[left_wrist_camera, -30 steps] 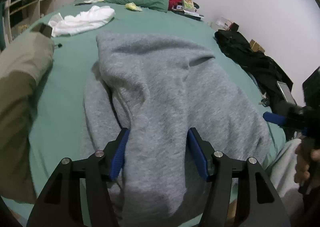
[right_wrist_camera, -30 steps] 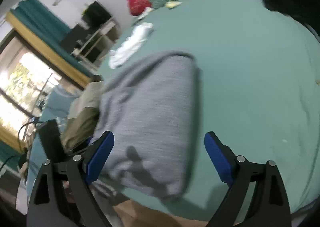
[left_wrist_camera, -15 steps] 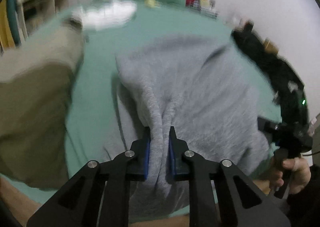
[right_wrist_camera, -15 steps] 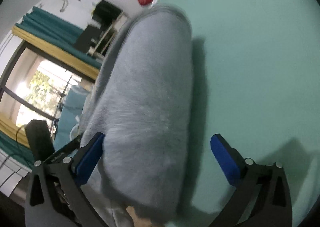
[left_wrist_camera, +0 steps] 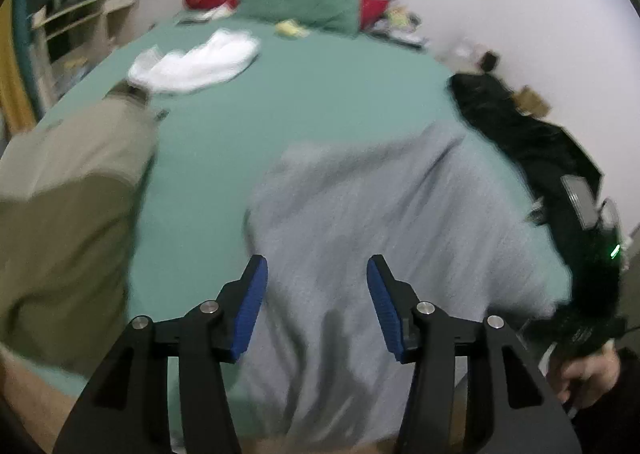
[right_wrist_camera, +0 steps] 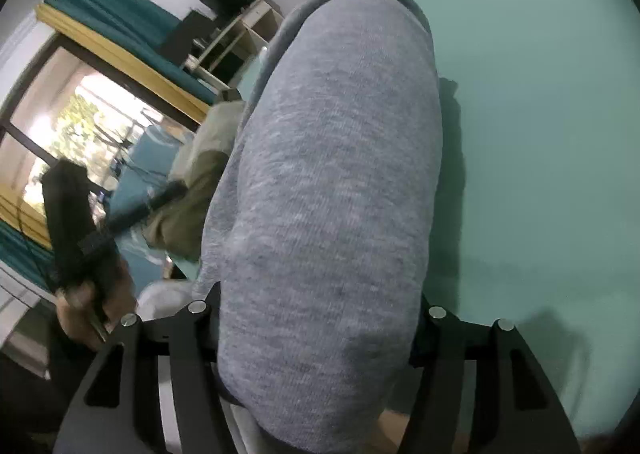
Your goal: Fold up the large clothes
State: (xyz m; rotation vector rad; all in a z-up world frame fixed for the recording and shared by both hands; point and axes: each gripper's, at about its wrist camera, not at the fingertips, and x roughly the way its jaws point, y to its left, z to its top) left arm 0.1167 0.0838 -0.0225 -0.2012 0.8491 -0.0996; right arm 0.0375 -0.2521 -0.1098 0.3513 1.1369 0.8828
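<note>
A large grey sweater [left_wrist_camera: 380, 221] lies folded on the green bed sheet [left_wrist_camera: 320, 101] near the front edge. My left gripper [left_wrist_camera: 316, 294] is open, its blue pads [left_wrist_camera: 250, 302] just above the sweater's near part, holding nothing. In the right wrist view the sweater [right_wrist_camera: 332, 181] fills the middle and lies between the wide-apart jaws of my right gripper [right_wrist_camera: 320, 318]; its pads are hidden under the cloth. The left gripper and the hand on it [right_wrist_camera: 76, 238] show at the left there.
Folded olive trousers [left_wrist_camera: 68, 213] lie left of the sweater. A white garment [left_wrist_camera: 196, 61] lies farther back. A black garment [left_wrist_camera: 532, 157] runs along the bed's right side. Red and green pillows [left_wrist_camera: 296, 1] sit at the headboard. Shelves and a window [right_wrist_camera: 80, 121] stand at the left.
My left gripper pinched a fold of the sweater half a second ago and has now opened and let it go. The right gripper moved in until the sweater lay between its jaws.
</note>
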